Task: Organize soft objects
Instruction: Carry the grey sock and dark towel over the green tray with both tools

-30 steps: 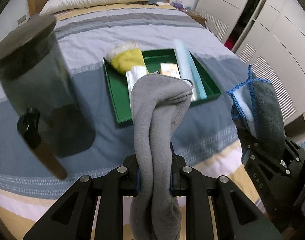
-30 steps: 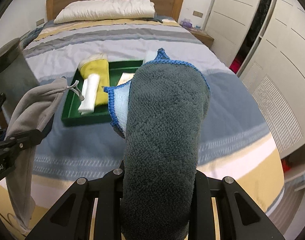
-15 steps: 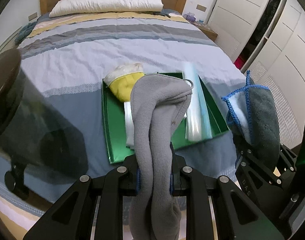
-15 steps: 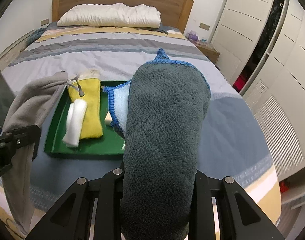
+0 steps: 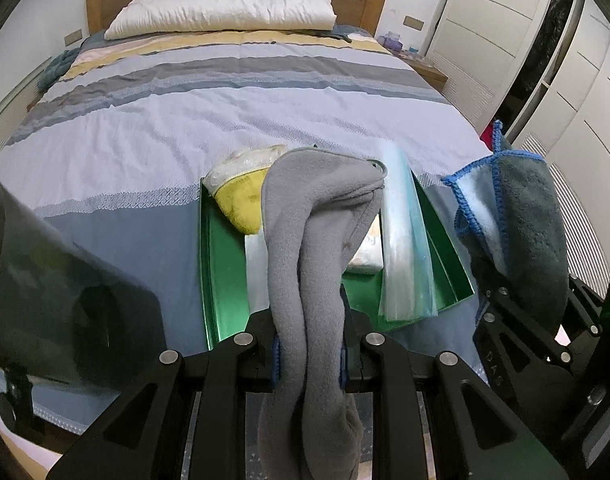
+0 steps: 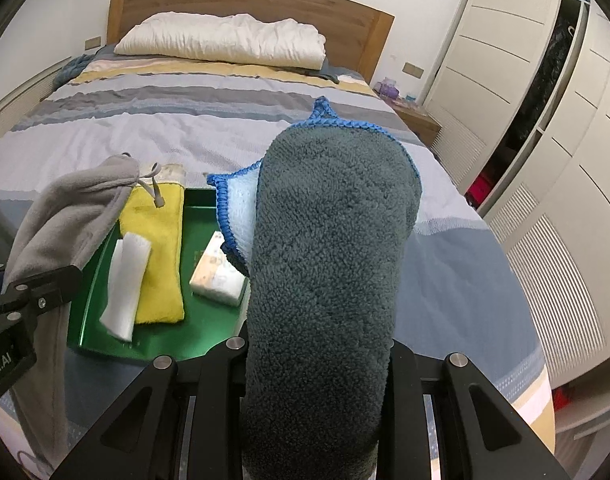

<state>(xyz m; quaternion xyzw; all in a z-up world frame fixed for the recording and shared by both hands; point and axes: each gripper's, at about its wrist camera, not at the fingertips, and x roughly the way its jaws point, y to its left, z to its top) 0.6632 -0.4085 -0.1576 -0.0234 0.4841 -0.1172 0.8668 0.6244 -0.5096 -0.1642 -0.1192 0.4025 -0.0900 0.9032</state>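
Two wrist views over a bed (image 5: 233, 128); the green tray (image 6: 105, 304) on the bedspread is the landmark.

Left gripper (image 5: 310, 364): clenched on a grey pouch (image 5: 305, 248). The pouch is pinched between the blue-edged pads, stands up in front of the camera above the tray's near edge, and hangs down below the jaws. In the right wrist view the same pouch (image 6: 61, 220) droops left of the tray, its drawstring end over the tray's far left corner.

Right gripper (image 6: 317, 364): clamped on a dark towel (image 6: 329, 248) with blue stitched hem and a pale inner face. The towel rises from the jaws and hides the tray's right side. In the left wrist view this towel (image 5: 525, 216) and the right gripper are right of the tray, apart from it.

Inside the tray: a yellow cloth (image 6: 161, 248) along the left half, its far end at the far rim; a white roll (image 6: 125, 284) lying on the cloth's left edge; a tissue pack (image 6: 217, 272) right of the cloth. A clear bluish bag (image 5: 405, 248) lies along the tray's right side, its near end past the near rim.

Beyond the tray: a white pillow (image 6: 221, 40) against the headboard (image 6: 249, 4).
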